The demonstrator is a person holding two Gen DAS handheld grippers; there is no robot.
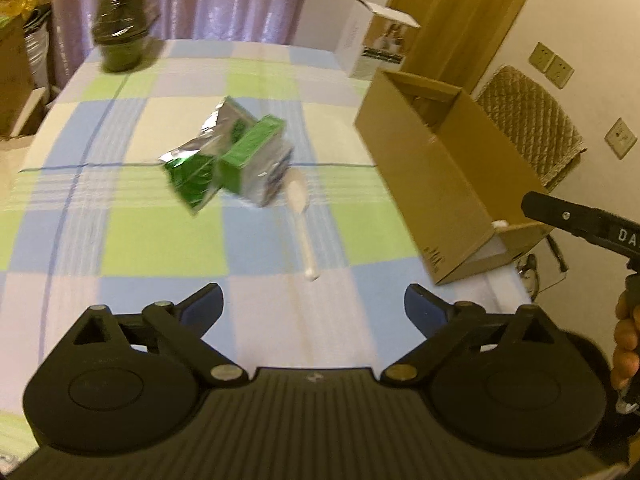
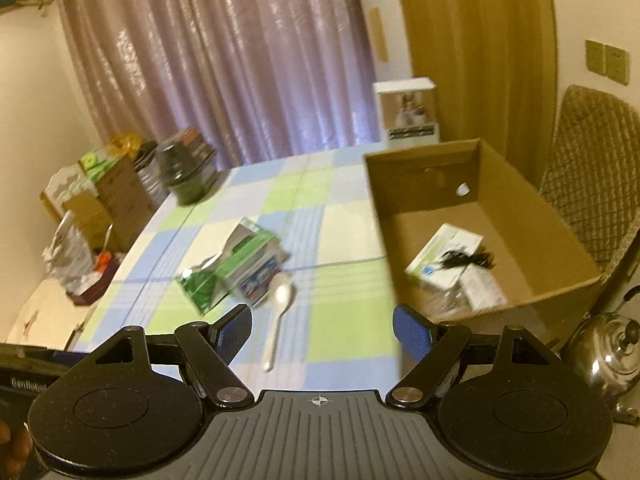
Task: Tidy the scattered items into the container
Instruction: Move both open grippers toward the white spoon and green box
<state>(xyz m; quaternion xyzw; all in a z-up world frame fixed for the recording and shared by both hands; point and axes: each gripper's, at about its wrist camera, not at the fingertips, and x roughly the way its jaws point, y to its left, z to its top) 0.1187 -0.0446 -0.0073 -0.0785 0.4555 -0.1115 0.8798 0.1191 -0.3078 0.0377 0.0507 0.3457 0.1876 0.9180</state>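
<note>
Both grippers, left gripper (image 1: 313,305) and right gripper (image 2: 322,330), gape wide, empty. White plastic spoon (image 2: 278,316) touches green carton (image 2: 250,266) on checked worktop (image 2: 344,320). Cardboard box (image 2: 560,240) sits beside them.

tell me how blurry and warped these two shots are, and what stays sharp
Left wrist view: motion blur smears the green carton and spoon; the open left tool stays crisp. Right wrist view: softer smear on the cardboard box; fisheye bends the curtain; warm yellowish light in both.

box (image 2: 532,216): matt cardboard | pouch (image 1: 200,148): glossy foil | spoon (image 2: 278,312): smooth white plastic | tablecloth (image 1: 140,240): checked cloth
</note>
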